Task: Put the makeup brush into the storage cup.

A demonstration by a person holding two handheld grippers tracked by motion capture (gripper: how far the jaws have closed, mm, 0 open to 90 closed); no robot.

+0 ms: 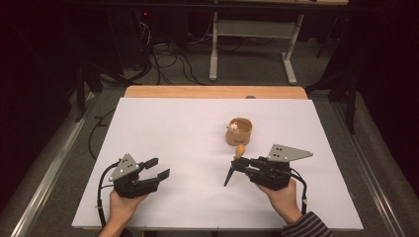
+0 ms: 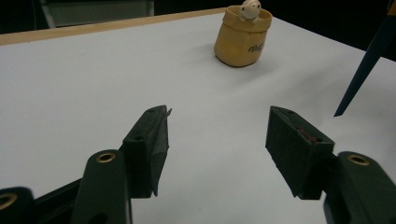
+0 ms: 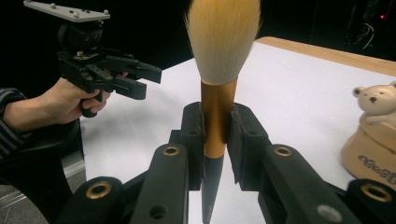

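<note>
Two sets of tongs sit low in the high view. We see the left tongs at lower left, held in a hand, jaws spread wide with only bare white desk between them. At lower right, the right tongs are clamped on a makeup brush; in the right gripper view the pads squeeze its golden ferrule, pale bristles standing above, dark pointed handle running down. Just above the brush in the high view, slightly right of centre, stands a tan cup with a small bear figure at its rim.
</note>
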